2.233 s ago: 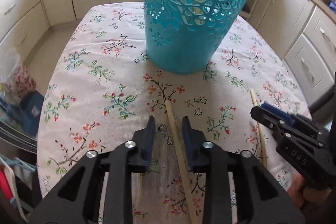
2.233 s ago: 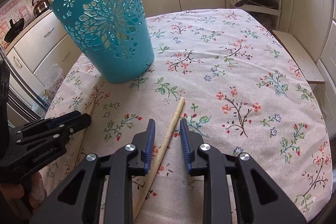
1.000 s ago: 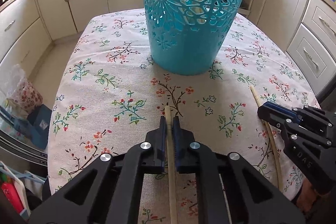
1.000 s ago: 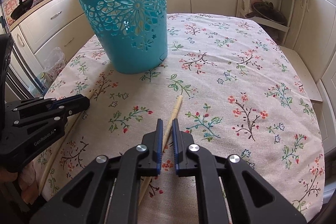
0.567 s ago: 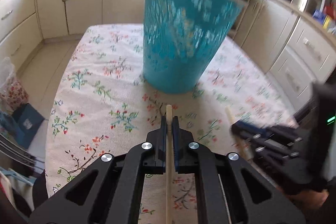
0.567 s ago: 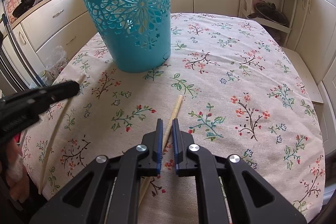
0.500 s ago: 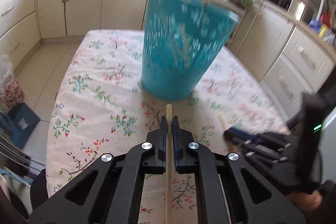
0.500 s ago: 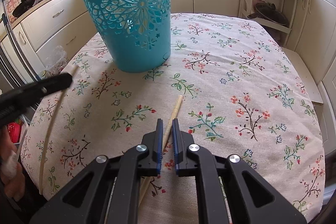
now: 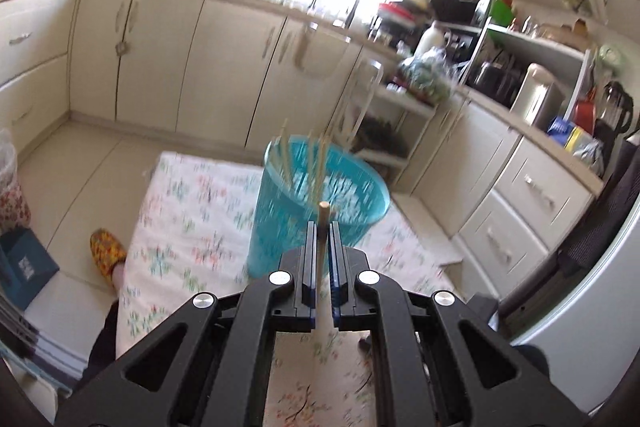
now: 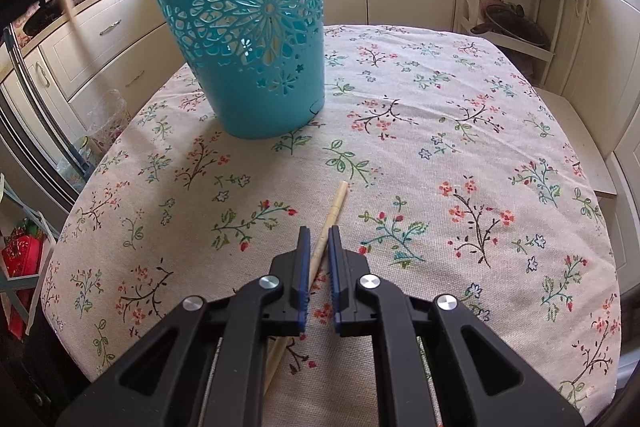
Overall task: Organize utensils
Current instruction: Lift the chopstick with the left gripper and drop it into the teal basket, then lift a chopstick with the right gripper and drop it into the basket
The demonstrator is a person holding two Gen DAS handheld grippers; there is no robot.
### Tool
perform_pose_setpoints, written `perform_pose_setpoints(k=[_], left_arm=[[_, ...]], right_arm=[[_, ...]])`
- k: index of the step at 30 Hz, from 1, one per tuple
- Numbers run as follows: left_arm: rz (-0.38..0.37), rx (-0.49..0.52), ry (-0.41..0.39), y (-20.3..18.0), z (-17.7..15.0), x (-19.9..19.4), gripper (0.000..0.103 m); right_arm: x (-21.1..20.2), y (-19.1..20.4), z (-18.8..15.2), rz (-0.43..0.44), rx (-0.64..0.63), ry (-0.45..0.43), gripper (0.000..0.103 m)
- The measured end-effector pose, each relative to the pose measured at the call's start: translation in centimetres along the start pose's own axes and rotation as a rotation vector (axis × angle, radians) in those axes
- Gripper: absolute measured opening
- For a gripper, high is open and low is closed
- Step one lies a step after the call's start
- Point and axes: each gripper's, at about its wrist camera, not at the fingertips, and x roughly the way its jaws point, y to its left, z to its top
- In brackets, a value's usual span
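- Above the bench, my left gripper (image 9: 321, 227) pinches one chopstick (image 9: 322, 223); I aim its tip into the basket (image 9: 280, 227) at twelve o'clock.
- My right gripper (image 10: 319, 239) clamps the second chopstick (image 10: 334, 205); I lift it level.

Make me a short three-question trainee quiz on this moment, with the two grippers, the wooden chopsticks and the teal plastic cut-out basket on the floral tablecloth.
1. True or false: the teal plastic cut-out basket already holds wooden sticks.
2. What does the left gripper clamp?
3. The right gripper's wooden chopstick: A) lies on the floral tablecloth, B) is raised in the air, C) is inside the basket.

Key: 1 true; 2 a wooden chopstick, held above the basket; 3 A.
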Motion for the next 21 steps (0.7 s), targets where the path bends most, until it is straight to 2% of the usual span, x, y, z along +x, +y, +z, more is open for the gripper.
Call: perform_pose_setpoints(k=[3,7,11,13,16,19,21], left_arm=[[-0.019,0.004,-0.028,-0.6,1.3,-0.8,0.001],[-0.036,0.020,-0.054,-1.6,2.8,-1.5,0.001],[-0.014,0.039,-0.043,-1.7,3.0,-1.2,0.001],[0.001,0.000,-0.002,-0.5,2.4,-0.4,0.001],[0.021,-0.095,0.106,2.5,0.4,1.5,0.001],[0.065,-0.164,0.214,5.5,-2.4,3.7,0.002],[0.100,-0.229,0.279,7.5,-4.0,5.2,0.003]], right_arm=[[0.0,0.0,0.0,0.000,0.000,0.000,0.010],[0.0,0.0,0.0,0.000,0.000,-0.002,0.010],[0.0,0.0,-0.1,0.002,0.002,-0.002,0.010],[0.0,-0.1,0.0,0.003,0.001,-0.002,0.010],[0.0,-0.1,0.0,0.004,0.002,-0.001,0.011],[0.1,-0.3,0.1,0.051,0.018,0.005,0.031],[0.2,0.3,0.0,0.038,-0.008,0.000,0.031]])
